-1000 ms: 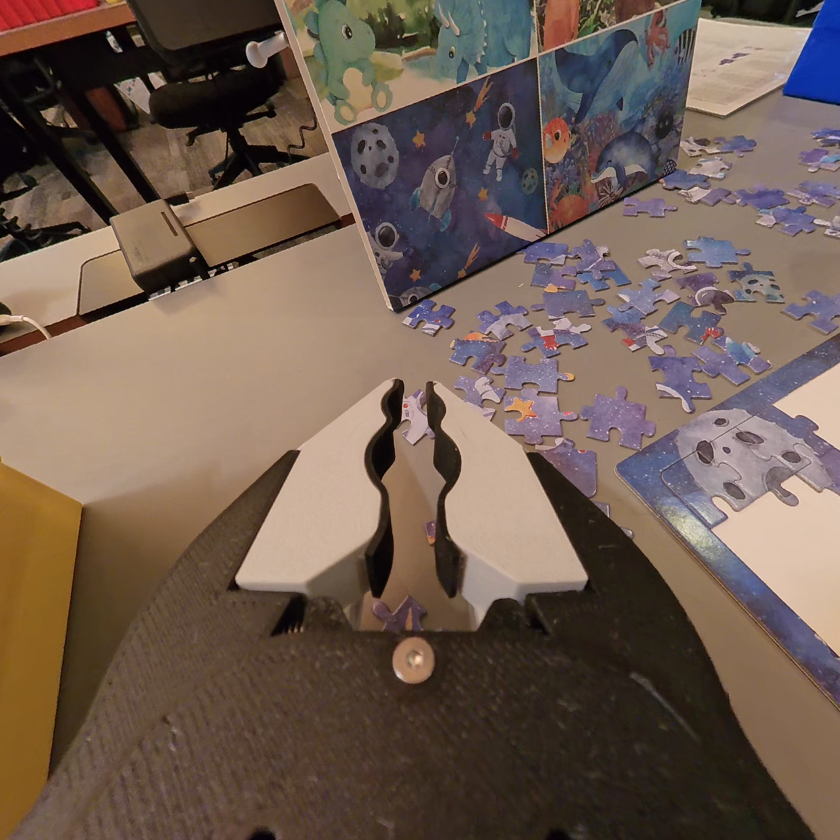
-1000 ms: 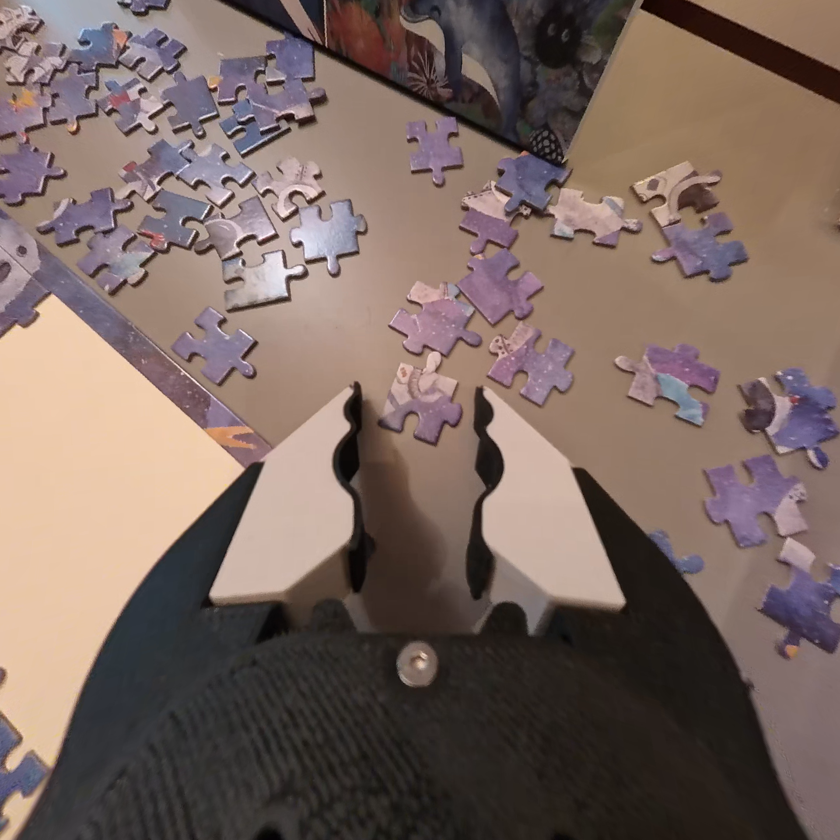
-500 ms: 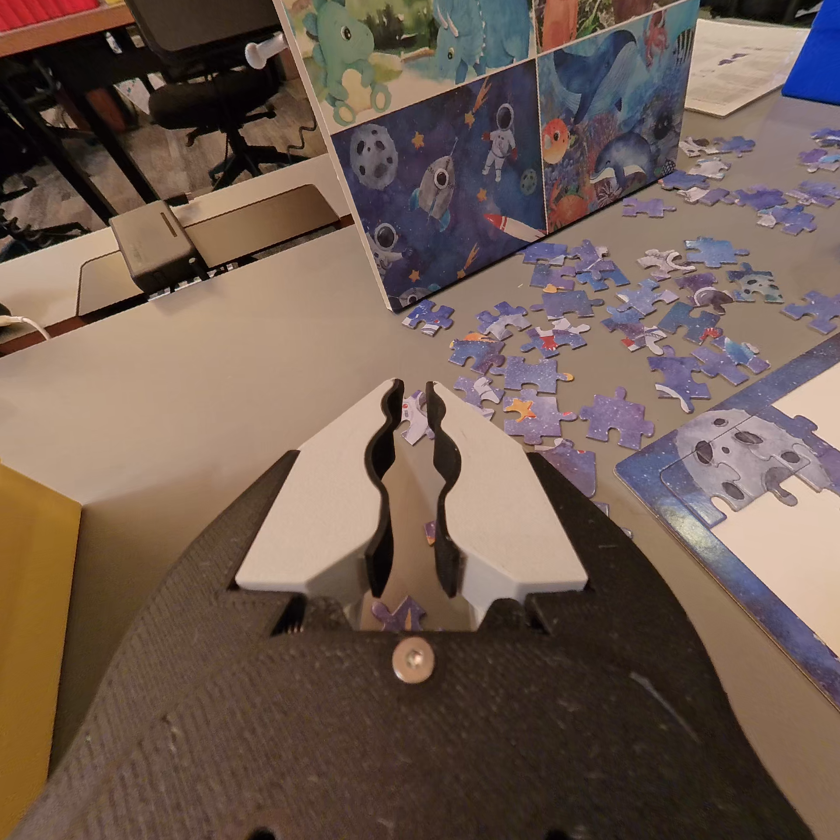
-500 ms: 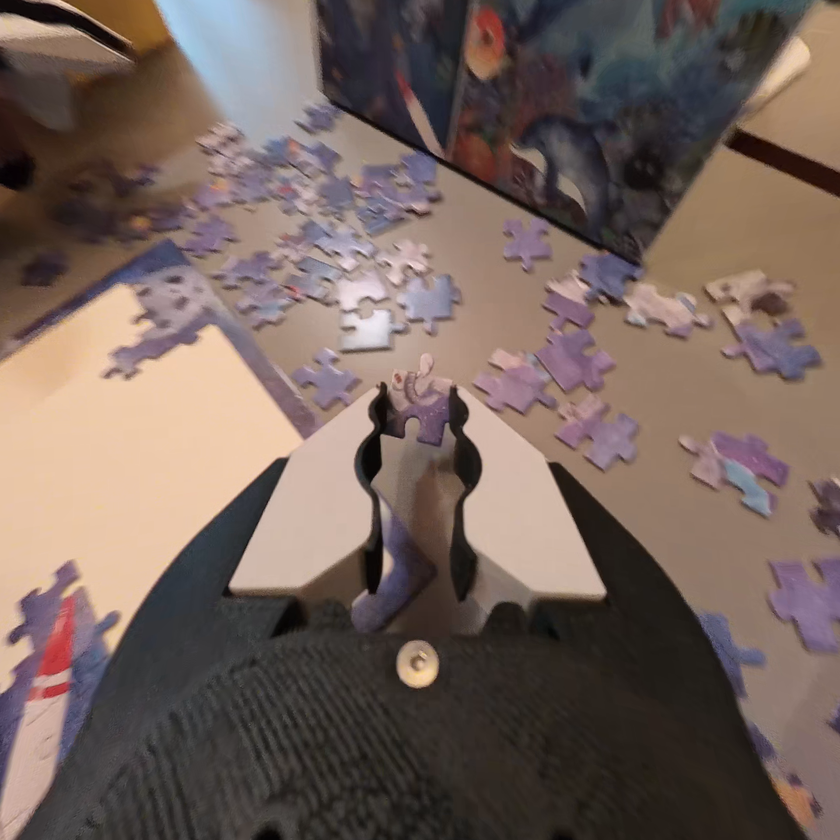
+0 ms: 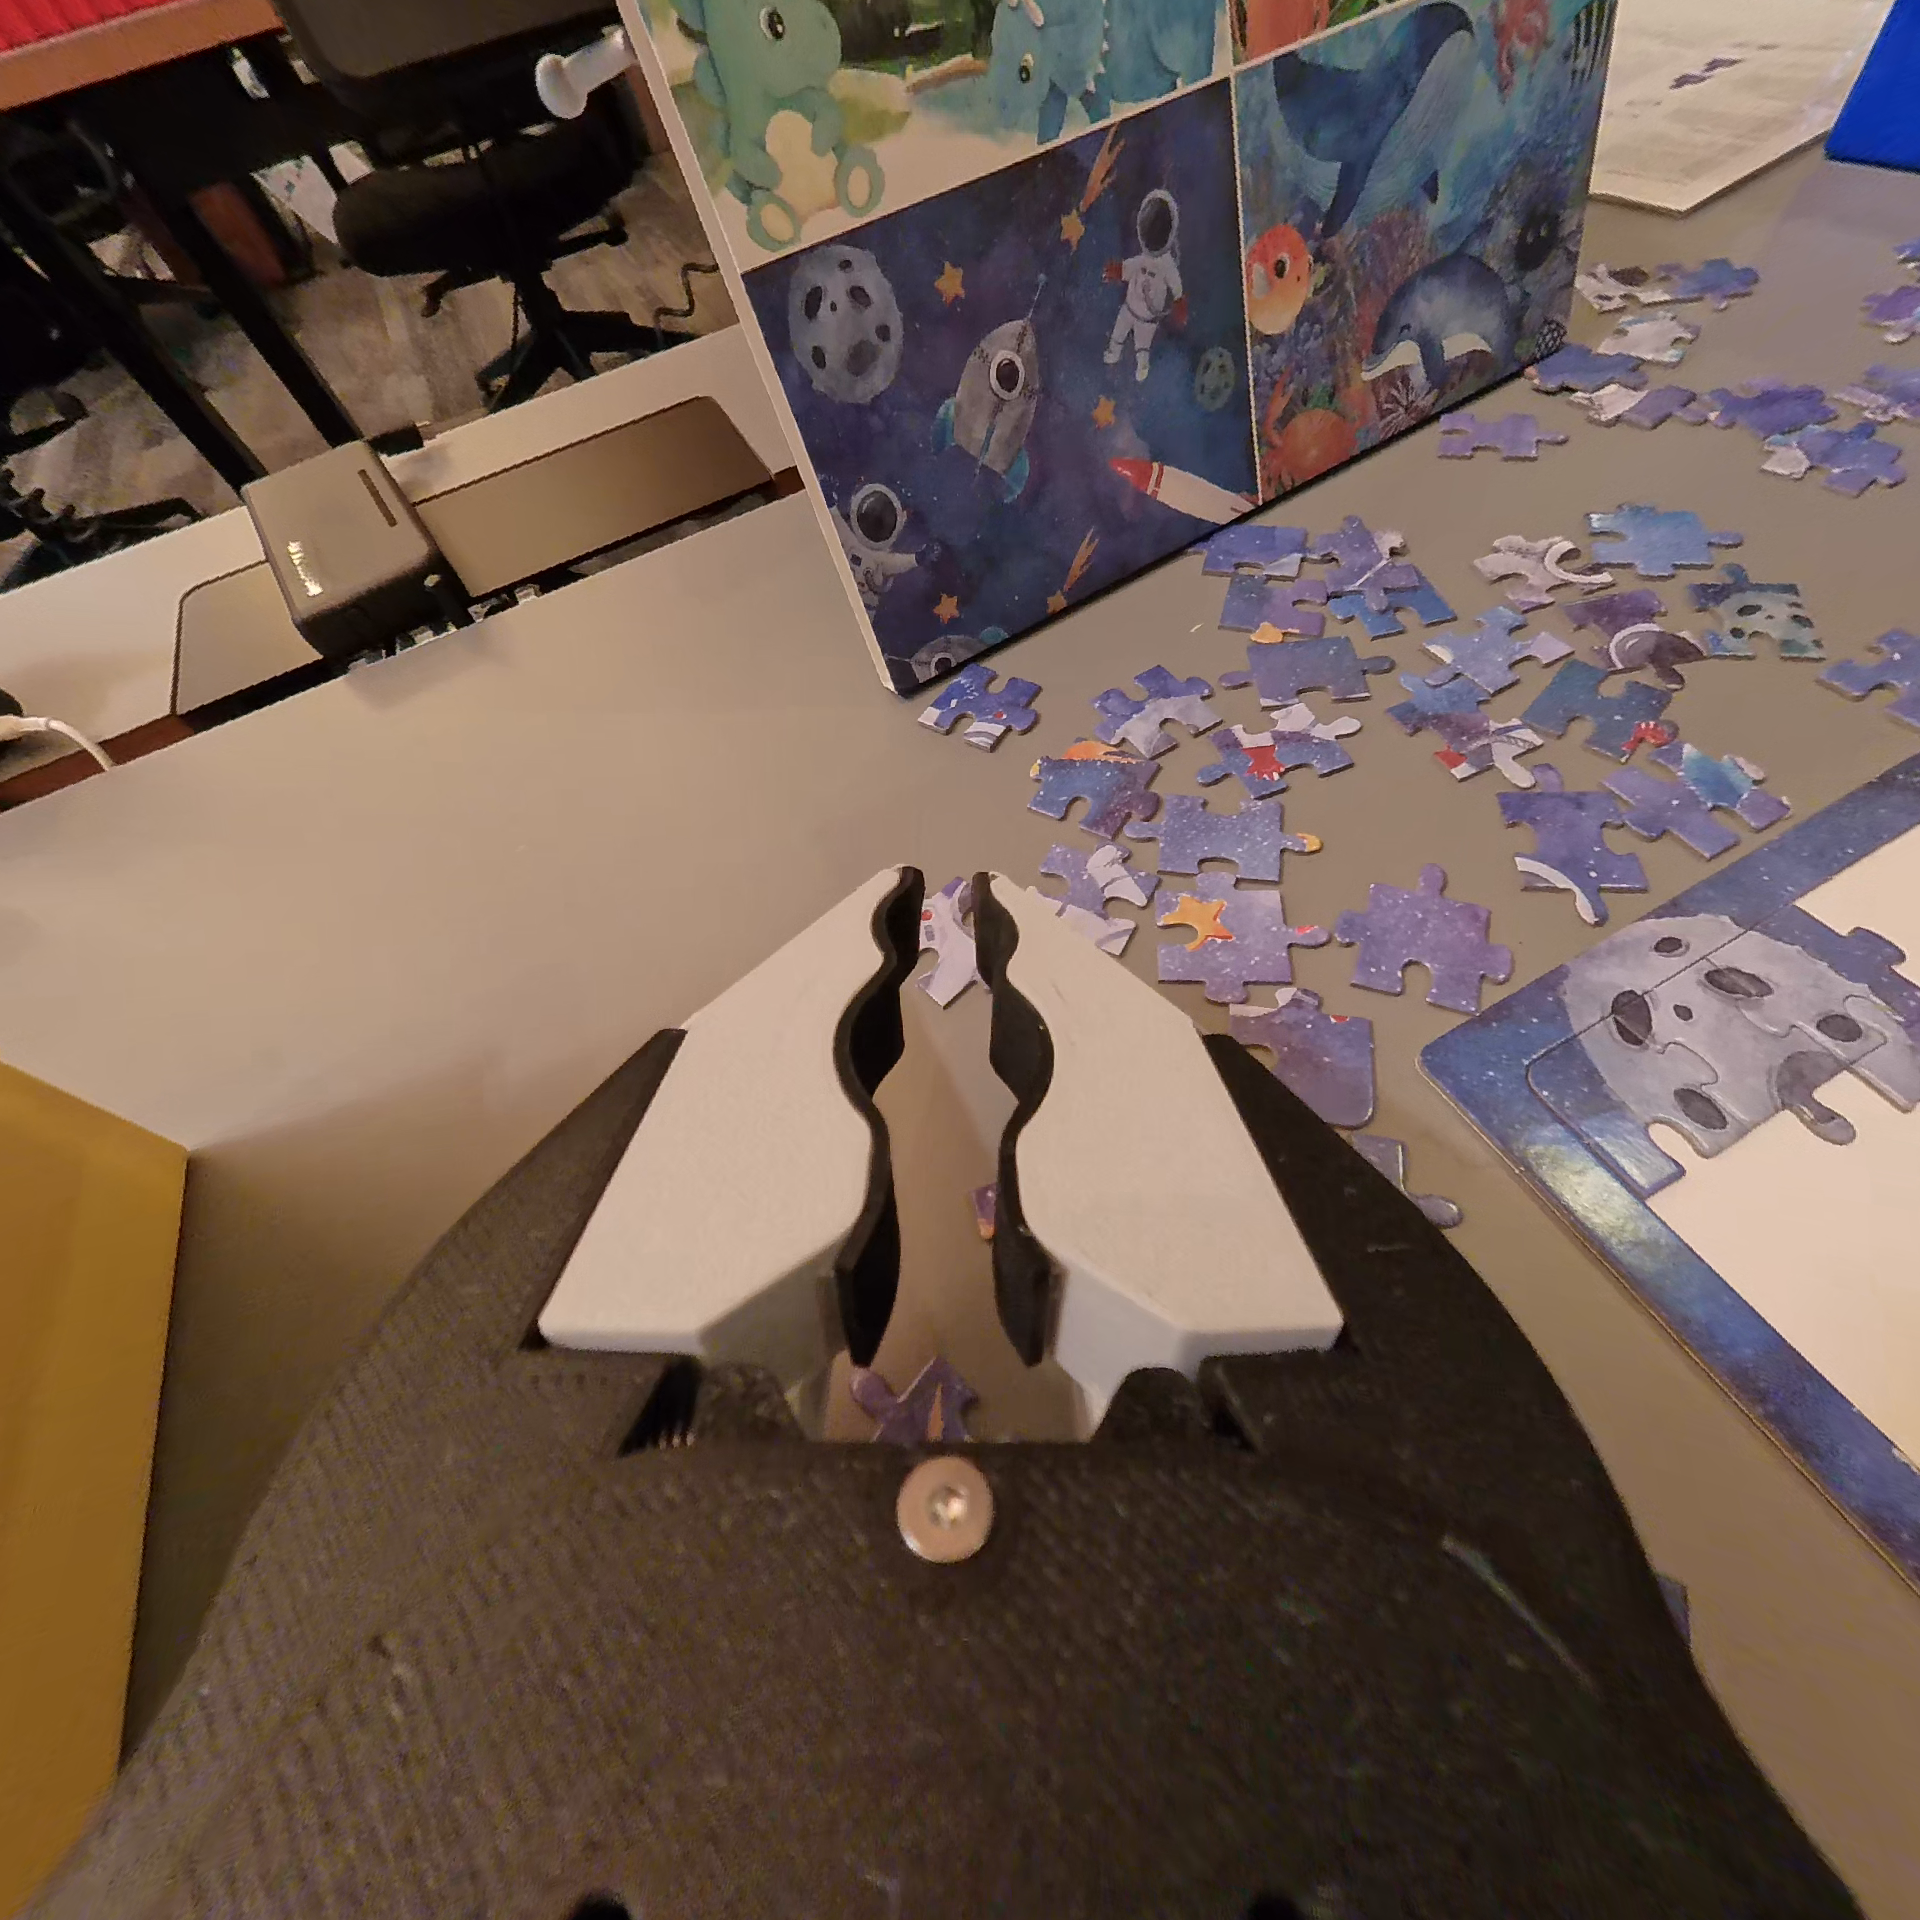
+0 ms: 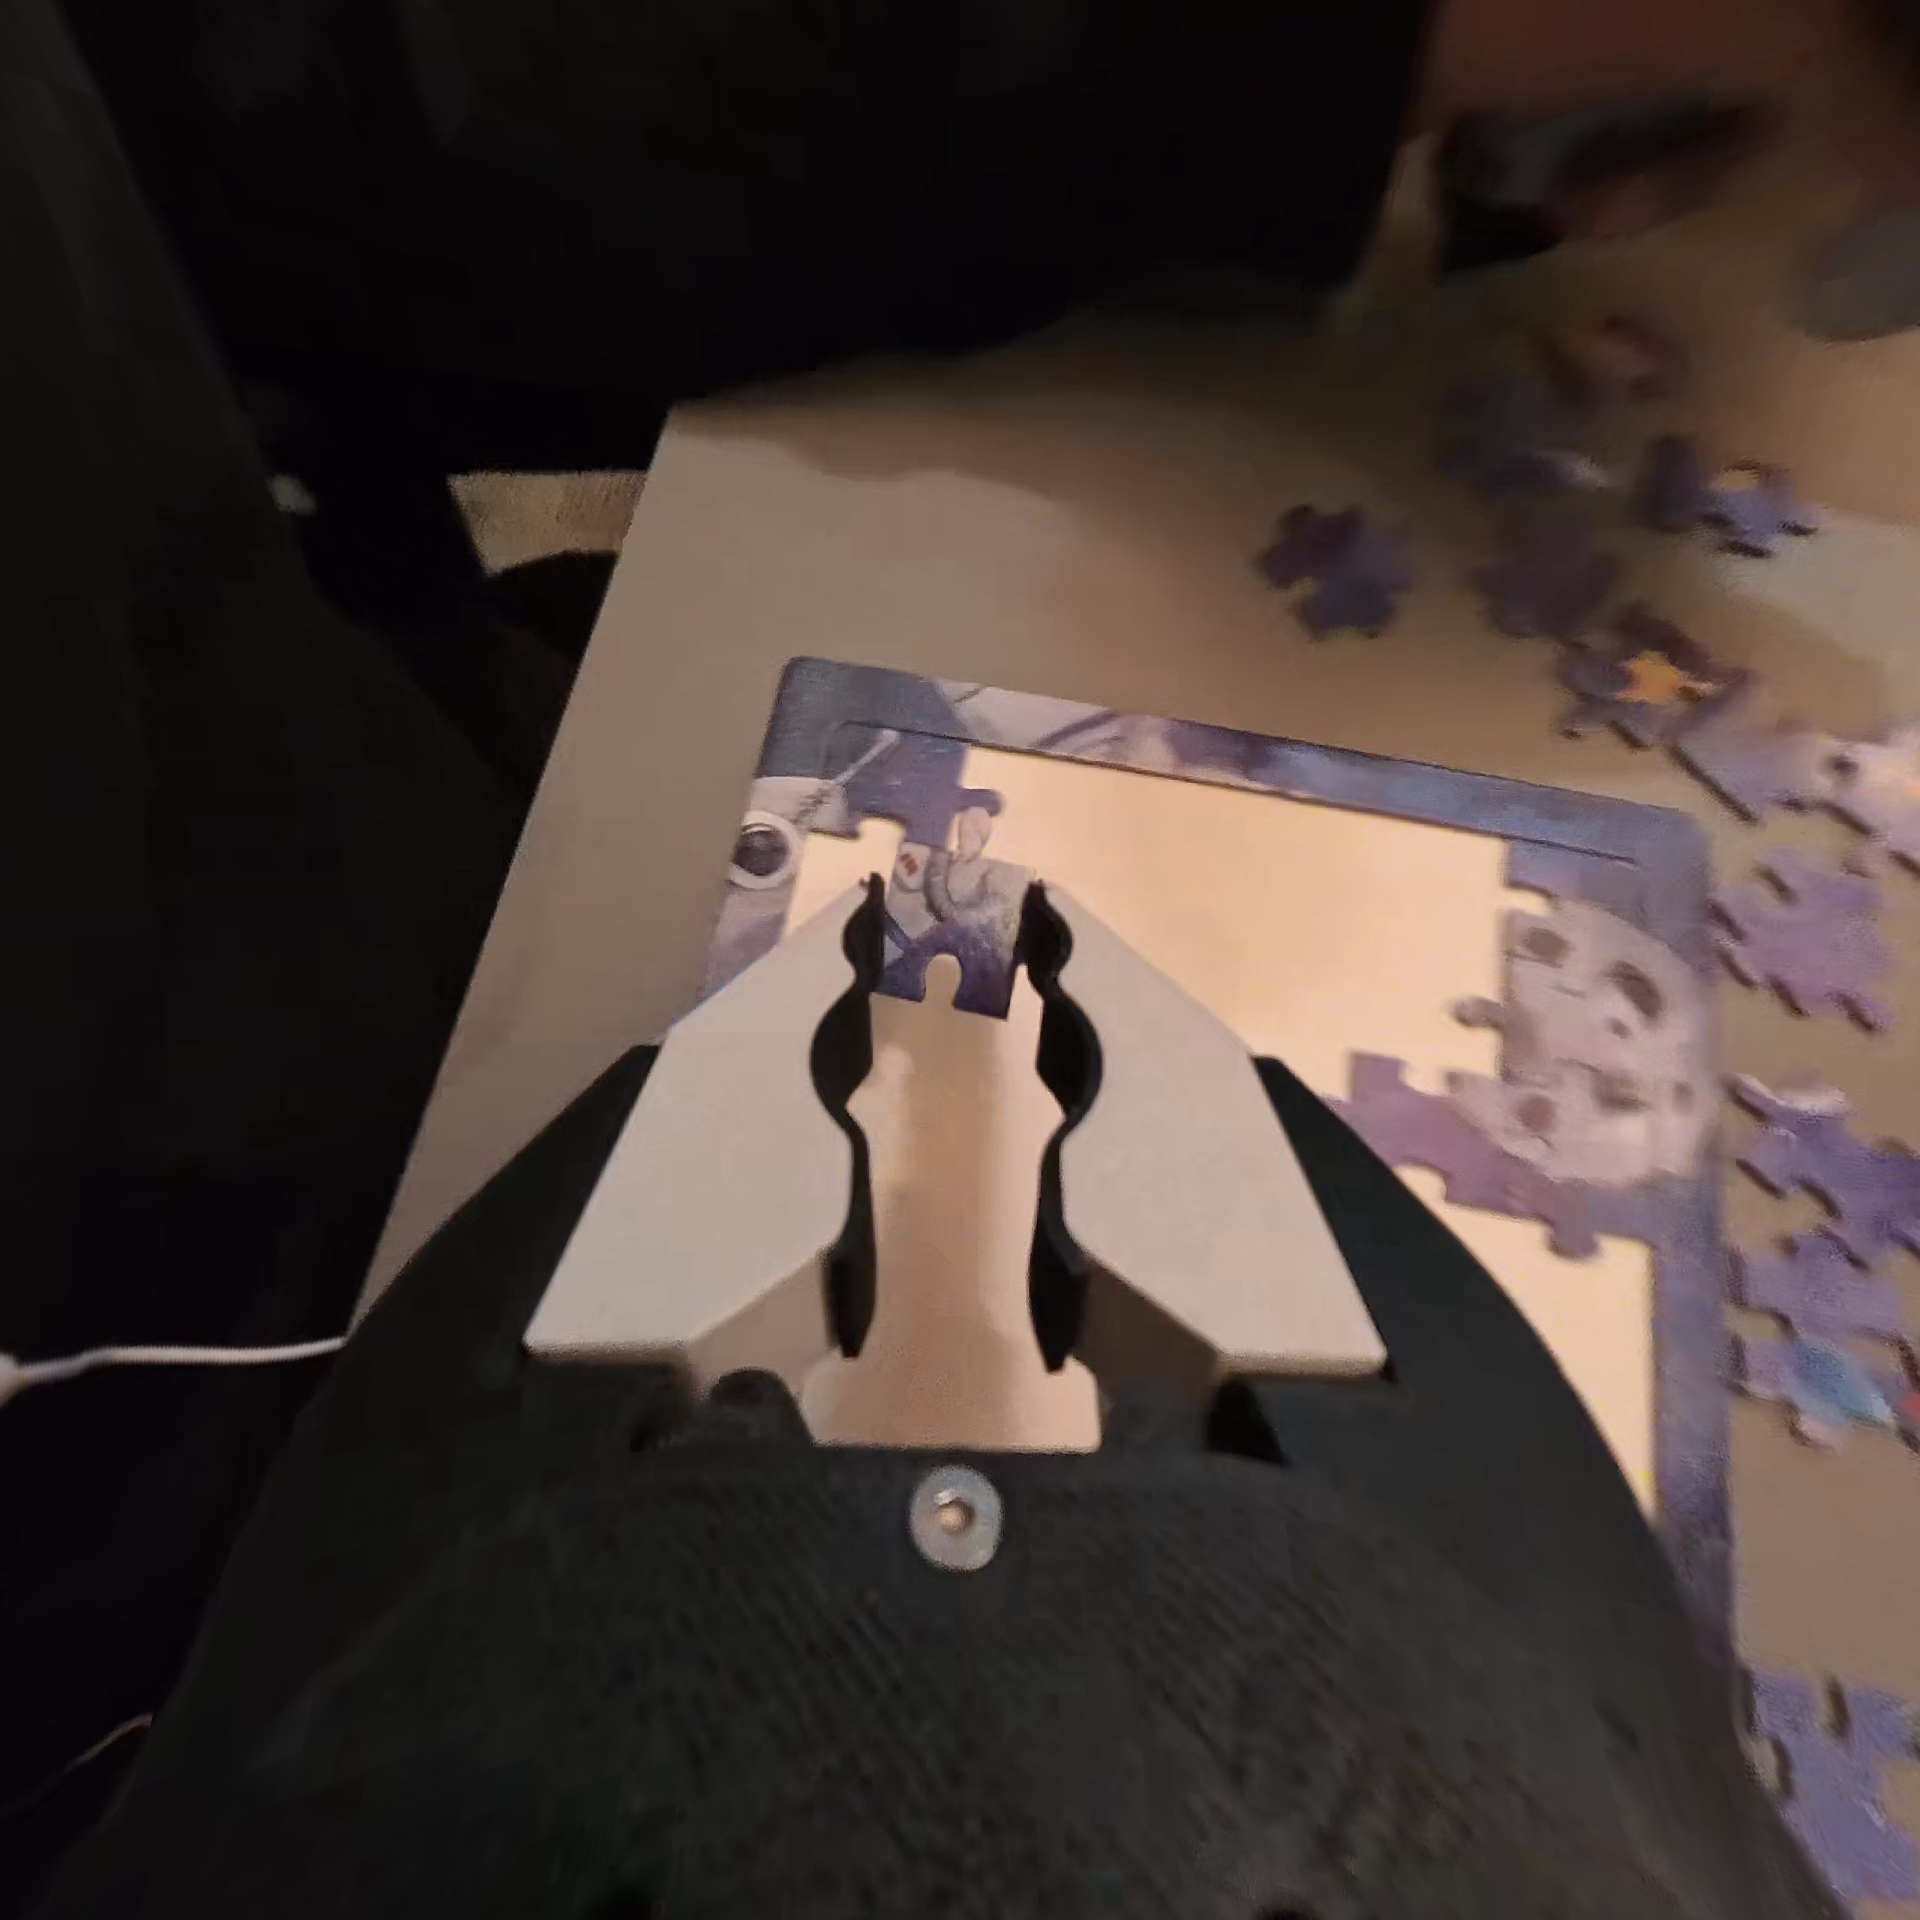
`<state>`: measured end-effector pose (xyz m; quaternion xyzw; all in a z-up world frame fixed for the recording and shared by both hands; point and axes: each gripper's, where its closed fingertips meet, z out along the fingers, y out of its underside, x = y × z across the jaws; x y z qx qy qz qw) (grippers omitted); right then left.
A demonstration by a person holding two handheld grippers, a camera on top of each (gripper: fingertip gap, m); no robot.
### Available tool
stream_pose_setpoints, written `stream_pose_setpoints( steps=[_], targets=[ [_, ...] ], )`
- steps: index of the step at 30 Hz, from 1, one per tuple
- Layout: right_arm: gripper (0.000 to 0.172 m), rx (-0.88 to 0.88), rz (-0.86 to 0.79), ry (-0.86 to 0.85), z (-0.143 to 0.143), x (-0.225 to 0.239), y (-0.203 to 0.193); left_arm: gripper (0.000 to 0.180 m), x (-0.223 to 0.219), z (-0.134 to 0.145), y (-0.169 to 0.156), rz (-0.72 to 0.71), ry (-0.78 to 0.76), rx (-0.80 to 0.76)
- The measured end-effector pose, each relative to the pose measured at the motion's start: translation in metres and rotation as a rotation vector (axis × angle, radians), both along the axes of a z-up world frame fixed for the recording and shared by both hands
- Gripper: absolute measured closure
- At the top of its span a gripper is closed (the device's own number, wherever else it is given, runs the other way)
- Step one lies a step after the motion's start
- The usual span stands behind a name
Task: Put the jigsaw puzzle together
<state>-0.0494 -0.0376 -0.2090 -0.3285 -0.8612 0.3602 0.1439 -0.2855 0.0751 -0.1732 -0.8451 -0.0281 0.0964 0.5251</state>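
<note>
Right fingers [image 6: 948, 904] pinched a purple puzzle piece [image 6: 951, 935] by its side edges, above puzzle tray [image 6: 1351, 774] far-left corner | piece judged light, thin, bendable | left fingers [image 5: 948, 894] narrow, empty, over bench [image 5: 468, 883].

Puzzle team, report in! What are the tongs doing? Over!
Right tongs clamp a puzzle piece over the frame tray. Left tongs nearly shut, holding nothing.

loose pieces [image 5: 1236, 935] lie between box [image 5: 1039, 416] (behind) and puzzle tray [image 5: 1558, 1195], right
</note>
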Motion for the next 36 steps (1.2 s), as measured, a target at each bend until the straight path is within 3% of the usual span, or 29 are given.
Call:
stream_pose_setpoints(
  steps=[3,14,18,26,30,36],
  targets=[
    [0.146,0.016,0.037,-0.034,-0.01,0.003,-0.012,0.173,0.001,0.001,0.0,-0.003,0.002,0.002],
    [0.147,-0.017,0.014,-0.035,-0.006,0.003,-0.005,0.173,0.001,0.0,0.0,-0.002,0.002,-0.002],
    [0.147,-0.022,-0.066,0.002,0.002,-0.004,0.019,0.173,0.001,0.0,0.0,-0.004,0.003,-0.001],
    [0.146,-0.064,-0.366,0.128,0.033,-0.004,0.118,0.173,0.002,0.002,0.001,-0.008,0.002,0.007],
    [0.146,-0.08,-0.405,0.139,0.035,0.0,0.133,0.173,0.002,0.001,0.001,-0.007,0.007,-0.002],
    [0.146,-0.001,-0.357,0.107,0.021,0.0,0.12,0.173,0.001,0.0,0.001,-0.004,0.007,-0.005]
  ],
)
